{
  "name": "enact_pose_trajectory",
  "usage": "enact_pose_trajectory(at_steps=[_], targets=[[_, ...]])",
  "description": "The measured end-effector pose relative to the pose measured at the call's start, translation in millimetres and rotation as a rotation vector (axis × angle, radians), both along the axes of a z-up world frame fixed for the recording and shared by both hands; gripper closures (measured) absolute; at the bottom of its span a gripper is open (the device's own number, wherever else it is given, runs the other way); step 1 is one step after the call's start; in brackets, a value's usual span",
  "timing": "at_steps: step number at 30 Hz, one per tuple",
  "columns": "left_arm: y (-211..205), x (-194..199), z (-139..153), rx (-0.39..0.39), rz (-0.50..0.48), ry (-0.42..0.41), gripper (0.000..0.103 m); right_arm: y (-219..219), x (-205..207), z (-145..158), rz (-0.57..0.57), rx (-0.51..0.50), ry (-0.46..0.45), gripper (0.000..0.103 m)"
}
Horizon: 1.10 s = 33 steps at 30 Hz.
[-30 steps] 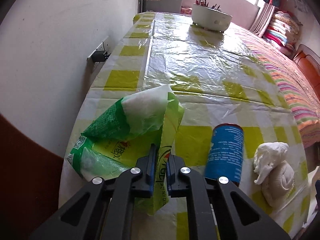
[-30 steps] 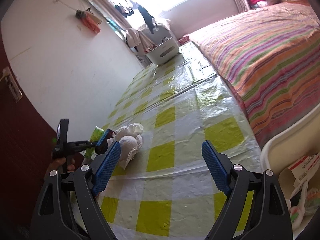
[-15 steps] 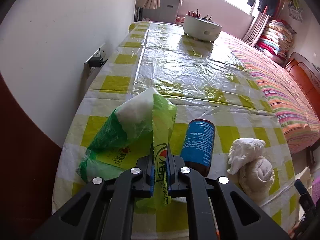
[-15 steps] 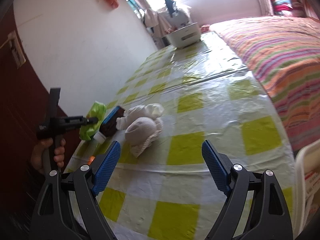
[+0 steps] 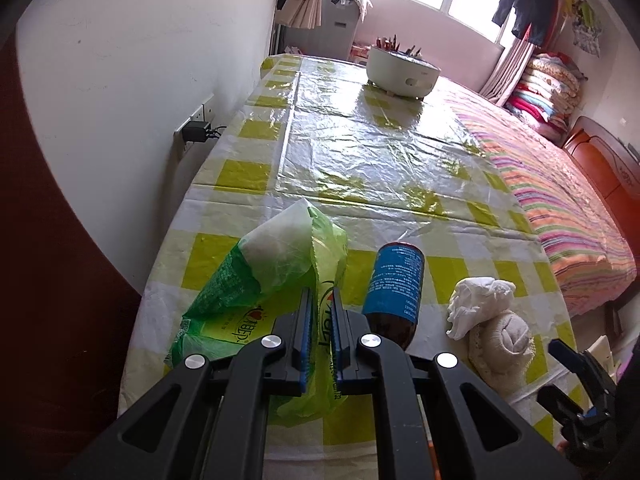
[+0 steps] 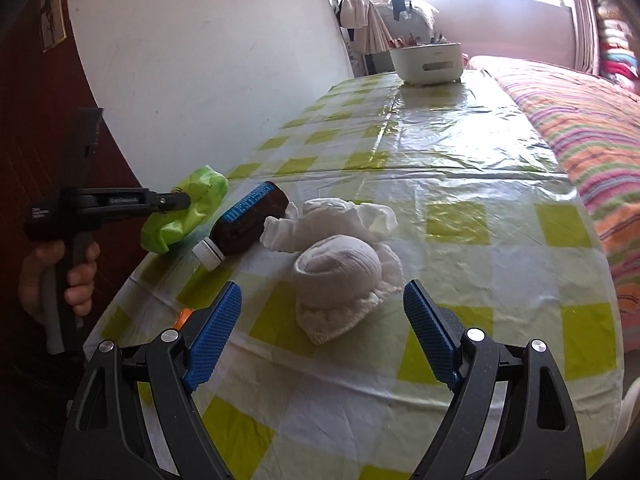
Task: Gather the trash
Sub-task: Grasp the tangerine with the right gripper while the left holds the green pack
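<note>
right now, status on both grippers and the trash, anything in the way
Left gripper shut on green plastic bag. Right gripper open, empty, facing rolled white cloth. Brown bottle lying between bag and cloth. Nothing blocking.

We see a table (image 5: 384, 152) under a shiny yellow-and-white checked plastic cloth (image 6: 460, 216). At its near end lie a green plastic bag (image 5: 256, 276), a brown bottle (image 6: 252, 220) on its side, and a rolled white cloth bundle (image 6: 340, 276) — at the far end, a white pot (image 5: 402, 72).
</note>
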<state>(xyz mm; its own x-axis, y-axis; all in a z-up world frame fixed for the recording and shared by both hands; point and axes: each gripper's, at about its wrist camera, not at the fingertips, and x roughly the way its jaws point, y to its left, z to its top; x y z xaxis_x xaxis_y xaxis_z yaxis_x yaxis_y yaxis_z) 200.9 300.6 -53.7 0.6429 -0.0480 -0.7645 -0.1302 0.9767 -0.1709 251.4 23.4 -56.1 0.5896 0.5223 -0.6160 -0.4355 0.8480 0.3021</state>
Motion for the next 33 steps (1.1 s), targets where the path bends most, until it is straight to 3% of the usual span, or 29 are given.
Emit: enact_pose_trajectory(at_steps=[17, 33], targets=[[11, -23, 14, -0.028, -0.010, -0.046, 0.095, 13, -1, -10, 0.033, 0.014, 0.045, 0.021], [34, -31, 8, 0.008, 0.045, -0.007, 0.094, 26, -10, -16, 0.112, 0.093, 0.109, 0.021]])
